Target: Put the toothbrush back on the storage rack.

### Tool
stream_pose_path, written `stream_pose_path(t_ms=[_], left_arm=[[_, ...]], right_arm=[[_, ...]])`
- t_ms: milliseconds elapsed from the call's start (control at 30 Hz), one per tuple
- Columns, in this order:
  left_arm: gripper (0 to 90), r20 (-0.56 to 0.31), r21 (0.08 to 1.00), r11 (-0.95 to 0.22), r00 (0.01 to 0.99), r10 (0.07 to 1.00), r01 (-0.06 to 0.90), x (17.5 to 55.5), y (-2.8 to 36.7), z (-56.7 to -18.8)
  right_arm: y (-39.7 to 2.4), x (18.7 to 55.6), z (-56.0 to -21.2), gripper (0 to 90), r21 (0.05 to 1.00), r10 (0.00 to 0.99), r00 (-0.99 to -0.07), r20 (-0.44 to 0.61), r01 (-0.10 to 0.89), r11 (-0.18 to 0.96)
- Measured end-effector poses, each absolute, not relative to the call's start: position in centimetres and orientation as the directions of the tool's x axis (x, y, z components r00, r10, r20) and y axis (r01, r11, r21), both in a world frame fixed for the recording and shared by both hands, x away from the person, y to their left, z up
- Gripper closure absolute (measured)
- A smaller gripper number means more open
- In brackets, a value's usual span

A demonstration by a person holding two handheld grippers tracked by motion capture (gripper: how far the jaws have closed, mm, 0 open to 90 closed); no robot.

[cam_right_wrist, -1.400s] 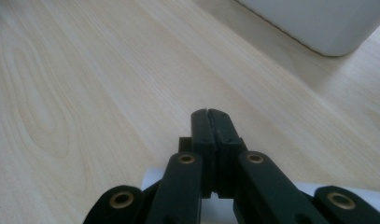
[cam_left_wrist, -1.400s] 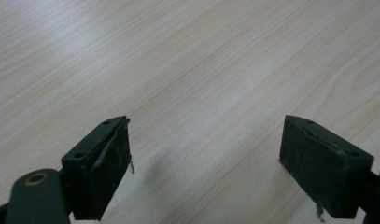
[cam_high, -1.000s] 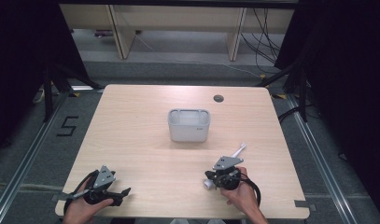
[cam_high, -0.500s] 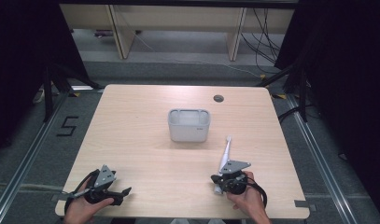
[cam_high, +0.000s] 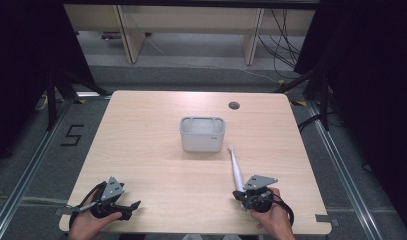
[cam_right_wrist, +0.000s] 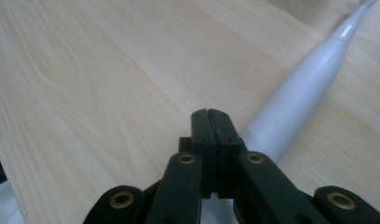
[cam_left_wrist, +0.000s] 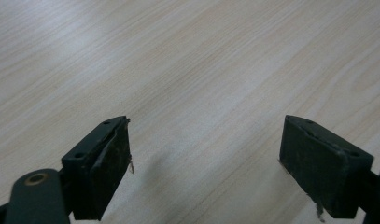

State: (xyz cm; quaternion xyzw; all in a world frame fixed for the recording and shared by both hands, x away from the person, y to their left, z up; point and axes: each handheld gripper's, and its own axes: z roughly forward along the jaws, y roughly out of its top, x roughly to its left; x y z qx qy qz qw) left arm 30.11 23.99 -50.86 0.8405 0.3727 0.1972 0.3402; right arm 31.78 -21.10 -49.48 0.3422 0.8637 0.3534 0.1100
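Observation:
A white electric toothbrush [cam_high: 235, 169] lies flat on the wooden table [cam_high: 151, 150], its head pointing toward a grey open-top box [cam_high: 202, 134] at the table's middle. My right gripper [cam_high: 240, 194] is at the handle's near end, jaws shut together with nothing between them. In the right gripper view the toothbrush [cam_right_wrist: 299, 93] runs off to the upper right, close against the right side of the shut gripper [cam_right_wrist: 210, 114]. My left gripper [cam_high: 134, 205] rests near the front left edge. Its jaws stand wide open over bare wood in the left gripper view [cam_left_wrist: 204, 158].
A small round cable hole [cam_high: 234, 105] sits in the table's far right part. Beyond the far edge are shelf legs and cables on the floor. A person's hands hold both grippers at the front edge.
The toothbrush has swung from pointing up-right to pointing up-left toward the box. The right hand has shifted a little to the right. The left gripper has stayed put.

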Motion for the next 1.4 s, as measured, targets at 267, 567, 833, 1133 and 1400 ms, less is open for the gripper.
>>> stream_pose_path(t_ms=[267, 567, 833, 1133, 1400], left_arm=[[15.8, 0.091, 0.707, -0.511, 0.654, 0.751, 0.489, 30.1, 24.1, -50.8], [15.8, 0.081, 0.717, -0.496, 0.647, 0.758, 0.490, 30.1, 24.0, -50.8], [15.8, 0.073, 0.719, -0.489, 0.646, 0.759, 0.494, 30.1, 24.0, -50.9], [15.8, 0.074, 0.718, -0.490, 0.646, 0.759, 0.494, 30.1, 24.0, -50.9], [15.8, 0.074, 0.718, -0.490, 0.646, 0.760, 0.494, 30.1, 24.0, -50.9]], right_arm=[[-22.5, 31.4, -49.5, 90.0, 0.690, 0.685, -0.727, 0.043, 0.517, 0.506], [-23.7, 31.0, -49.4, 90.0, 0.680, 0.711, -0.701, 0.043, 0.543, 0.494], [-24.8, 30.8, -49.2, 90.0, 0.679, 0.730, -0.682, 0.046, 0.557, 0.478], [-25.7, 30.7, -49.2, 90.0, 0.677, 0.742, -0.669, 0.042, 0.565, 0.471], [-26.0, 30.9, -49.1, 90.0, 0.680, 0.742, -0.670, 0.025, 0.555, 0.479]])
